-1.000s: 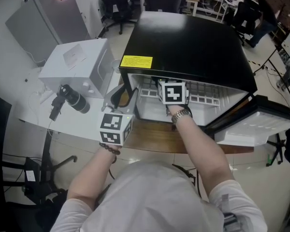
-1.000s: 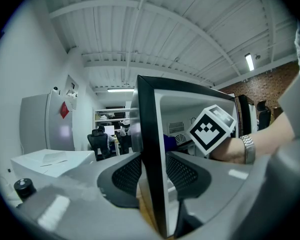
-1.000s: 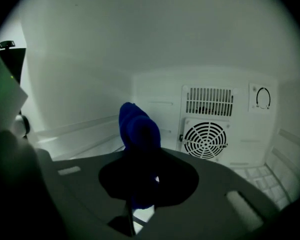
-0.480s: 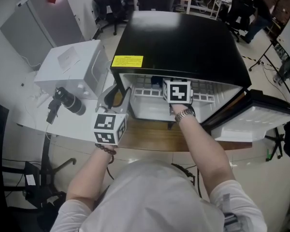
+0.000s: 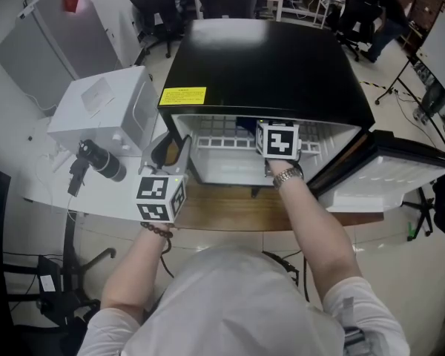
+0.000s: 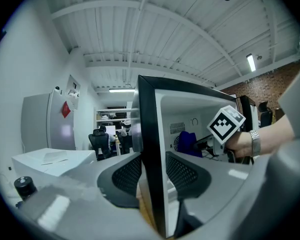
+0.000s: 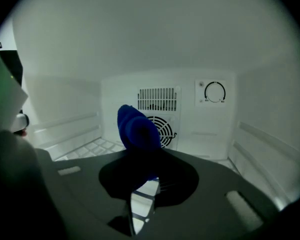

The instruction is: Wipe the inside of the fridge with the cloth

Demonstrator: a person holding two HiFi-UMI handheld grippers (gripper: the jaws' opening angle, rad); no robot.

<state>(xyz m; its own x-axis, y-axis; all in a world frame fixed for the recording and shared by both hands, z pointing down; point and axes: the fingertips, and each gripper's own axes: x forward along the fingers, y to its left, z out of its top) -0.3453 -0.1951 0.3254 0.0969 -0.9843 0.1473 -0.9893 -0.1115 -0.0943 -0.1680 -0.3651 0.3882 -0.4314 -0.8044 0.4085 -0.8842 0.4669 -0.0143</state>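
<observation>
White box (image 5: 104, 113) beside fridge (image 5: 267, 65) — open door (image 5: 393, 184) right, cloth (image 7: 137, 126) inside

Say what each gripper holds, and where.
Right gripper: blue cloth, pinched by its lower end. Left gripper: the fridge, clamped on its left wall's front edge.

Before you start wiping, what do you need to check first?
1. Door of the fridge open: ok.
2. Blue cloth clamped in the right gripper: ok.
3. Right gripper inside the fridge: ok.
4. Left gripper clamped on the fridge's front edge: ok.
5. Cloth touching a wall to wipe: cannot tell; it stands in front of the fan grille.
</observation>
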